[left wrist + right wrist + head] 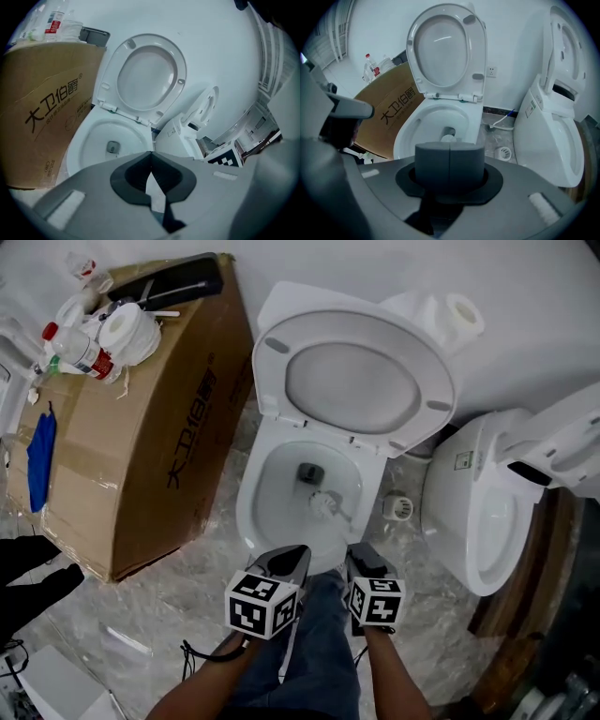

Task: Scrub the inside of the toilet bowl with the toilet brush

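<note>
The white toilet bowl (251, 512) stands with its seat and lid (352, 376) raised against the wall. Inside it, the white head of the toilet brush (324, 505) rests near the drain hole (309, 472). Its thin handle slants back toward my right gripper (364, 557), which hangs over the bowl's front rim. In the right gripper view the jaws of the right gripper (450, 150) are pressed together, and the toilet brush head (449, 138) shows just beyond them. My left gripper (291, 559) hovers beside it, jaws together and holding nothing. The left gripper (151, 157) points at the bowl (93, 136).
A large cardboard box (141, 427) stands left of the toilet, with bottles and paper rolls (94, 334) on top and a blue cloth (39, 460) at its side. A second toilet (478, 512) stands to the right, and a floor drain (398, 507) lies between the two toilets.
</note>
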